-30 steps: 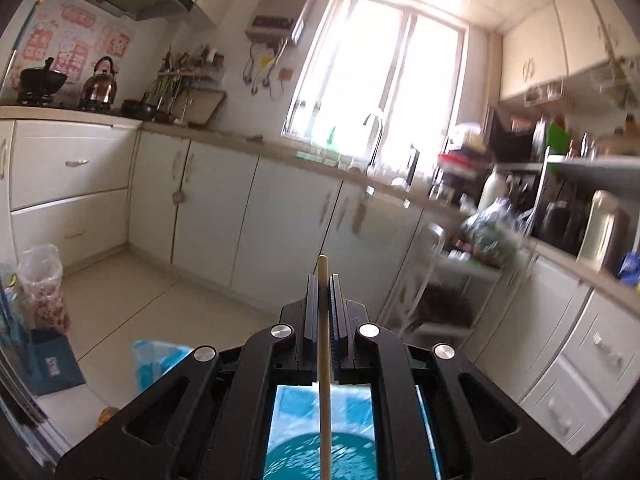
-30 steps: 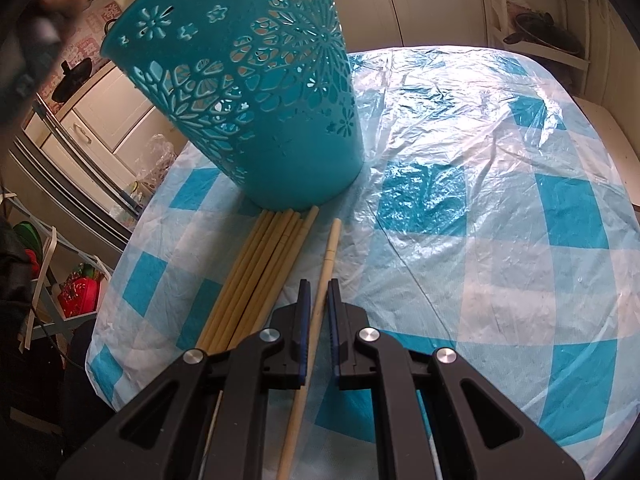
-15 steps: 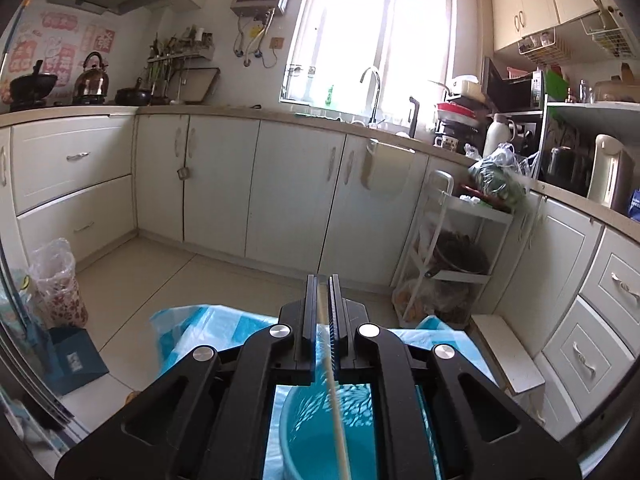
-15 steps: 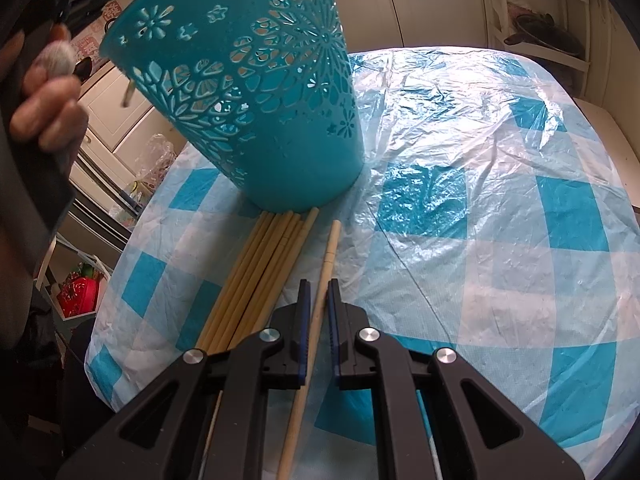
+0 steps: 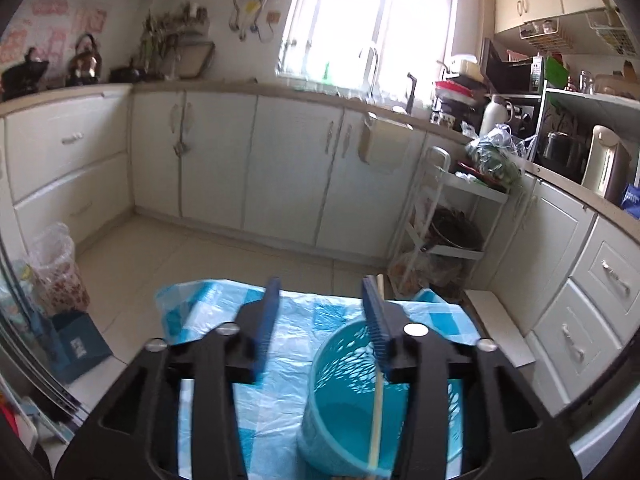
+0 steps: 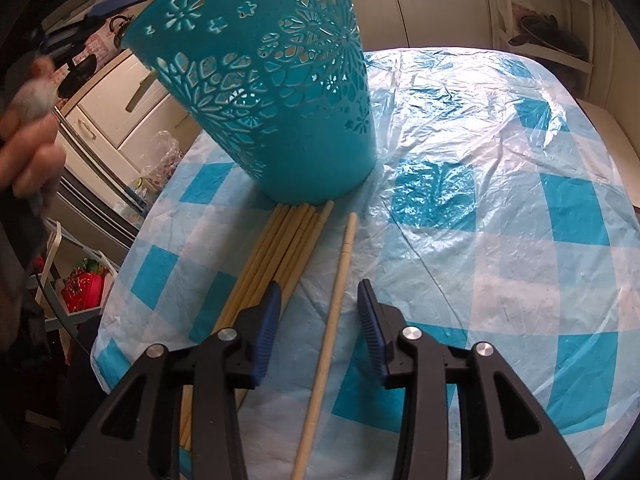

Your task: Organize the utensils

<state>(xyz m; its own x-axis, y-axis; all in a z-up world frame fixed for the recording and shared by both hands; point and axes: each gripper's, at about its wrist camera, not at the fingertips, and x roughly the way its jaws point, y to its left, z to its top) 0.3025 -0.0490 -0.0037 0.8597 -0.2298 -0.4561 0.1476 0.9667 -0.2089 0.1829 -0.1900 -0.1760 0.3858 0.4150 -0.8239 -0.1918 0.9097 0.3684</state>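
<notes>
A teal cut-out basket (image 6: pixel 276 92) stands on the blue-checked table (image 6: pixel 500 184). My left gripper (image 5: pixel 322 304) is open above the basket (image 5: pixel 344 412); one wooden chopstick (image 5: pixel 376 412) stands loose in the basket, leaning by the right finger. In the right wrist view, my right gripper (image 6: pixel 318 308) is open low over the table, with a single chopstick (image 6: pixel 334 320) lying between its fingers. A bundle of several chopsticks (image 6: pixel 272 264) lies just left of it, tips against the basket's base.
A clear plastic sheet (image 6: pixel 460 92) covers the tablecloth. Kitchen cabinets (image 5: pixel 256 168), a white rack (image 5: pixel 448 224) and the tiled floor lie beyond the table. The person's hand (image 6: pixel 28 152) shows at the left edge.
My left gripper opened and released its chopstick, which now stands in the basket. My right gripper opened around the single chopstick on the table.
</notes>
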